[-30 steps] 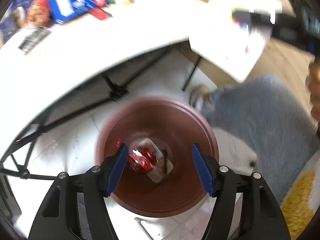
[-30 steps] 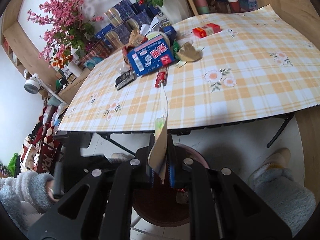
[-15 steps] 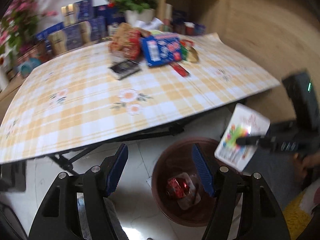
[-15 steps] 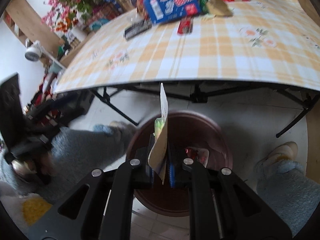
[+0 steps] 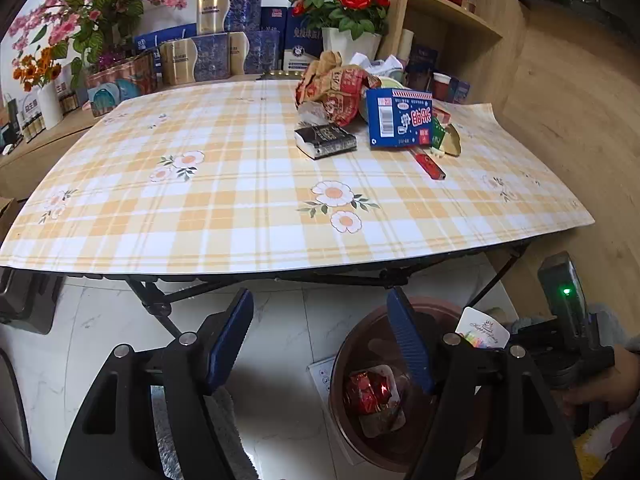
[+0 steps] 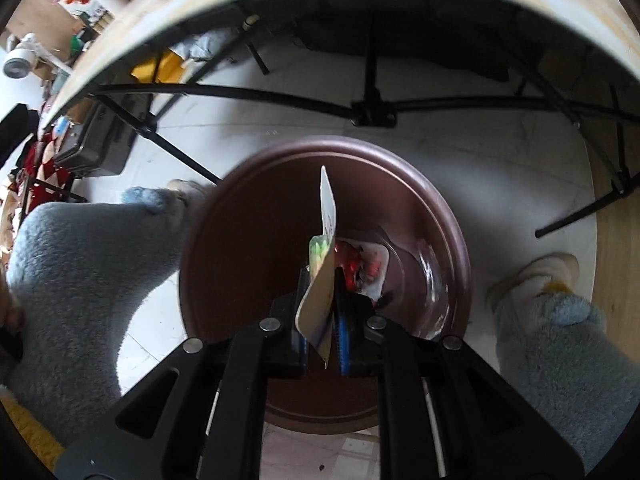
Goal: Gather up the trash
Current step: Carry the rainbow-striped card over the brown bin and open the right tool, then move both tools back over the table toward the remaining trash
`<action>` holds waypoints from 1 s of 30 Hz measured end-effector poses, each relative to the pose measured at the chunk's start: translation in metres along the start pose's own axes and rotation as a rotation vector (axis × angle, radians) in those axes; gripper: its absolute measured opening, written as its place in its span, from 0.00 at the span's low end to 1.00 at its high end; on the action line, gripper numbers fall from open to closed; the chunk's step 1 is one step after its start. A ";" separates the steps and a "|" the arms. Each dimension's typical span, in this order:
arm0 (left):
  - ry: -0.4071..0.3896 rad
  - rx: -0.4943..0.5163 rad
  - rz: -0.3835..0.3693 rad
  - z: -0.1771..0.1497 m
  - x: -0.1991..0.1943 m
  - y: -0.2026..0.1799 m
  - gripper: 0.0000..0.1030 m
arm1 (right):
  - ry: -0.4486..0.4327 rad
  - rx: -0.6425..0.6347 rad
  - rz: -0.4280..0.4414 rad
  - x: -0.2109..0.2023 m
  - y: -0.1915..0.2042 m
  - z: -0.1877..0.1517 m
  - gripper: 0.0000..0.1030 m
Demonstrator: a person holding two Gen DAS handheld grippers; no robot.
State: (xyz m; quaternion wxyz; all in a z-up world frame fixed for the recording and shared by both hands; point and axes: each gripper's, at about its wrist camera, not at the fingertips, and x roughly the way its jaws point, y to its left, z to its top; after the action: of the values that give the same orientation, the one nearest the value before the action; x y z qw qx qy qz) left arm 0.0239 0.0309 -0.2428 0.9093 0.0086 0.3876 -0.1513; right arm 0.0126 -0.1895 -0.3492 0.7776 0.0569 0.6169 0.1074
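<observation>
The right tongs (image 6: pixel 323 330) clamp a flat card (image 6: pixel 325 280) edge-on, long axis pointing away into the brown bin (image 6: pixel 448 232), above a red wrapper (image 6: pixel 352 264). The left tongs (image 5: pixel 320 340), empty, are opening below the bench (image 5: pixel 240 200) edge.

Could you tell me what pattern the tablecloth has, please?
The tablecloth is yellow-and-white plaid with scattered white daisies; it shows best in the left wrist view.
</observation>
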 end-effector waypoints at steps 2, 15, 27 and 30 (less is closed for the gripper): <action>0.006 0.008 -0.001 -0.001 0.002 -0.002 0.66 | 0.021 0.016 -0.013 0.004 -0.003 -0.001 0.14; 0.025 0.033 0.023 -0.003 0.006 -0.007 0.66 | -0.092 0.134 0.013 -0.023 -0.024 0.002 0.68; -0.003 0.018 0.085 0.000 -0.001 -0.003 0.92 | -0.416 0.138 0.048 -0.102 -0.029 0.012 0.95; -0.009 0.022 0.099 0.004 -0.003 -0.003 0.94 | -0.465 0.122 0.051 -0.114 -0.031 0.017 0.95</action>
State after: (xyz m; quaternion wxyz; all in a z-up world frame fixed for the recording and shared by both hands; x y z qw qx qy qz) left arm 0.0239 0.0280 -0.2382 0.9172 0.0373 0.3810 -0.1105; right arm 0.0070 -0.2460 -0.2439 0.8909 0.1424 0.4249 0.0735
